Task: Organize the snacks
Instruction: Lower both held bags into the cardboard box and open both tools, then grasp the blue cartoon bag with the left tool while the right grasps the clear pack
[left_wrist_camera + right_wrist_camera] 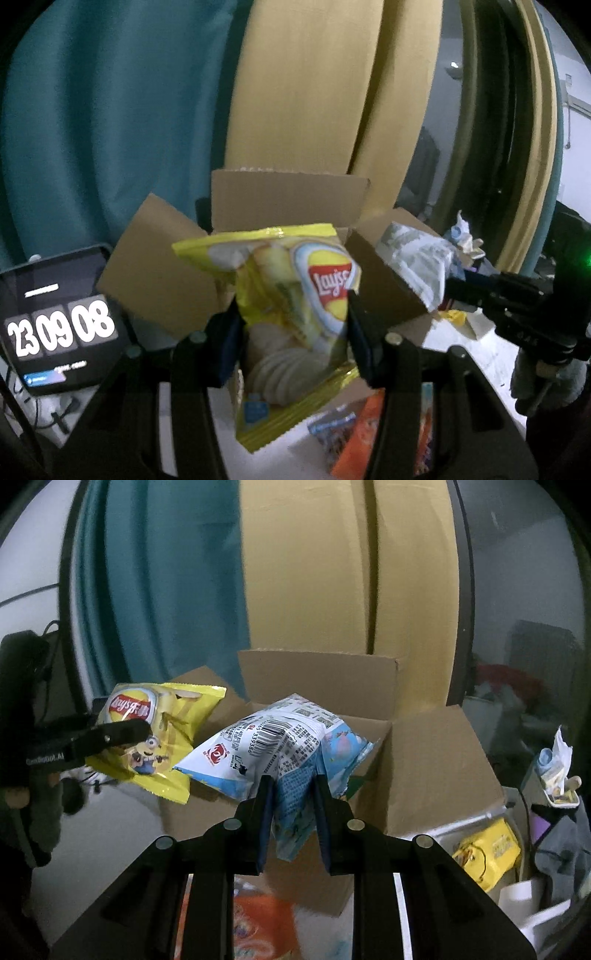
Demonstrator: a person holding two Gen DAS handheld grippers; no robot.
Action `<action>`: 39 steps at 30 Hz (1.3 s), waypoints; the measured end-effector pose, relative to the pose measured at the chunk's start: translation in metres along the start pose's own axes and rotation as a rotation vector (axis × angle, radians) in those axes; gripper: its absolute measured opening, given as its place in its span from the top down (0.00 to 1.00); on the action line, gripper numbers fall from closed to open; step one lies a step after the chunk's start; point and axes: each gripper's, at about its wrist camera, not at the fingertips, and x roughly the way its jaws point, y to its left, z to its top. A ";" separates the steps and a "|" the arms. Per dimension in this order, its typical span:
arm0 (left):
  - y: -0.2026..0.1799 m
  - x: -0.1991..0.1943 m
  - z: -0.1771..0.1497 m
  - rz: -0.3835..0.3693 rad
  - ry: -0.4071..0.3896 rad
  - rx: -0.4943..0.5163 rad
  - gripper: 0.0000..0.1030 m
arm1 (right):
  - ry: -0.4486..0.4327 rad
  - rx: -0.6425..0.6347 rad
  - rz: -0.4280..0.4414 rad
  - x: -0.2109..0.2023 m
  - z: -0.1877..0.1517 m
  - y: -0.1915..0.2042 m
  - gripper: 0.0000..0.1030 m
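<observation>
The left claw (291, 332) clamps the yellow chip bag (291, 295), lifted clear ahead of it, just short of the open cardboard box (288, 195). The right claw (293, 812) pinches the blue snack pouch (280, 738) over the box opening, apparently ready for loading.

Glossy crinkled foil Lay's chip bag (291, 314); behind it, a matt brown corrugated cardboard box (436, 760); matt black plastic grippers.
</observation>
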 end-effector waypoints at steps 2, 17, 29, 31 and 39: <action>0.001 0.013 0.005 0.005 0.009 0.000 0.50 | -0.001 0.006 -0.013 0.012 0.006 -0.006 0.78; -0.004 0.023 0.013 0.061 0.009 -0.015 0.10 | 0.013 0.010 -0.075 0.032 0.013 -0.017 0.29; -0.031 -0.056 -0.009 0.021 -0.040 0.003 0.09 | -0.003 -0.002 -0.108 -0.047 -0.007 0.000 0.29; -0.035 -0.066 -0.016 0.013 -0.038 0.008 0.09 | -0.004 0.006 -0.116 -0.062 -0.016 0.005 0.29; -0.050 -0.100 -0.063 -0.023 0.016 0.022 0.09 | 0.032 0.061 -0.143 -0.104 -0.062 0.012 0.29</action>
